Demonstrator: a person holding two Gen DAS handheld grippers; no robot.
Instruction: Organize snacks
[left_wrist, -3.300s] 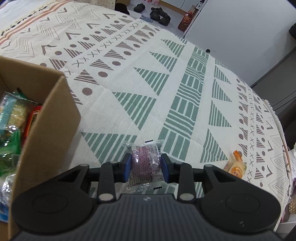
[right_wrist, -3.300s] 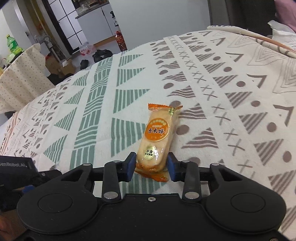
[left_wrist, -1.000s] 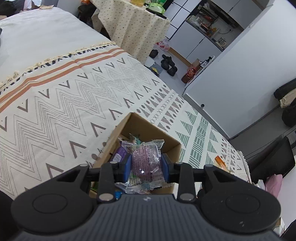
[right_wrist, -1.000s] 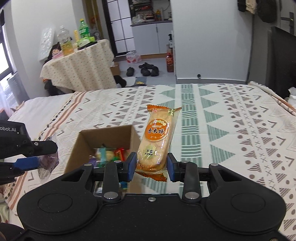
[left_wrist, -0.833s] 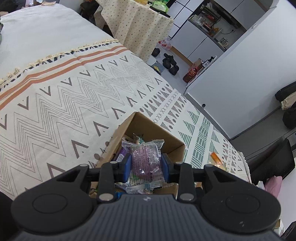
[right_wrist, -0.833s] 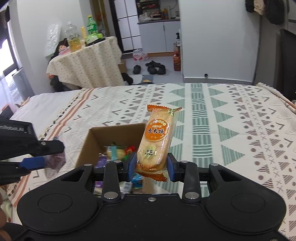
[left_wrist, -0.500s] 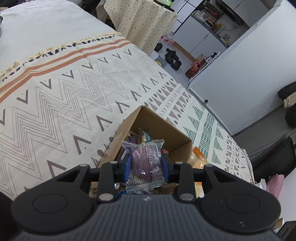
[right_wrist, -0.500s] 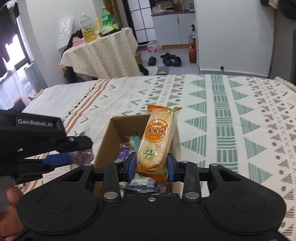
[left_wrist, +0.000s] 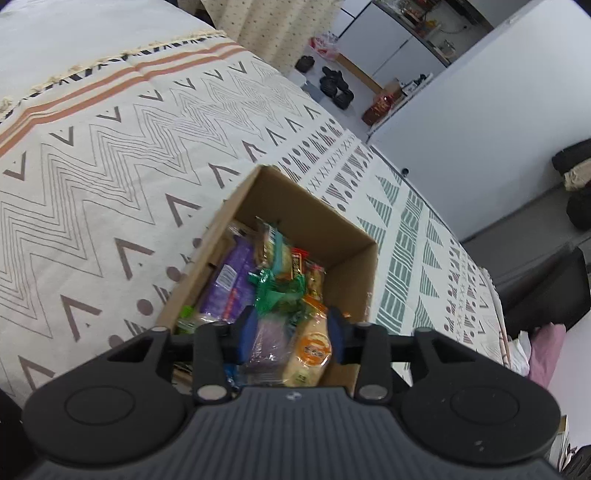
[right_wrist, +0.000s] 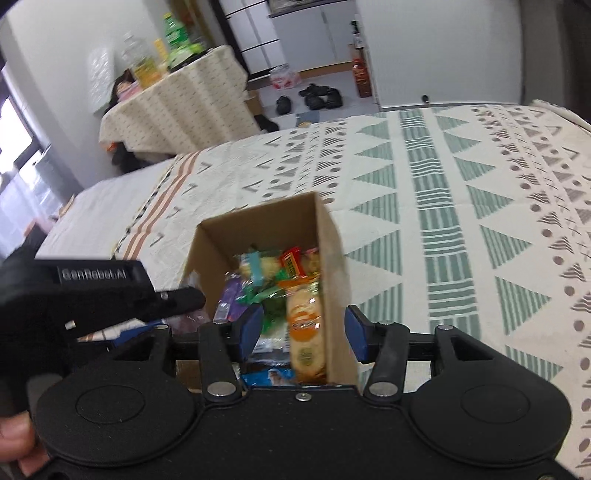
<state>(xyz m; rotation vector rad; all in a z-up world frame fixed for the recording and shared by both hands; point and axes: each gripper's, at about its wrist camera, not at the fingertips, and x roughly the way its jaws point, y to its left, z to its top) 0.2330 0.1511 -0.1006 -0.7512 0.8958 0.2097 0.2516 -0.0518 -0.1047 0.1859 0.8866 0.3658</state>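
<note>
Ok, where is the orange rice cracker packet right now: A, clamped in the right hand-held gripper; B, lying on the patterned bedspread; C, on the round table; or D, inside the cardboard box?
D: the orange rice cracker packet lies among the snacks inside the cardboard box, clear of the gripper pads.

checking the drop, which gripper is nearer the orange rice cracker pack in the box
Right. The right gripper hangs open straight above the orange rice cracker pack; the left gripper is open beside it, over the purple snack.
</note>
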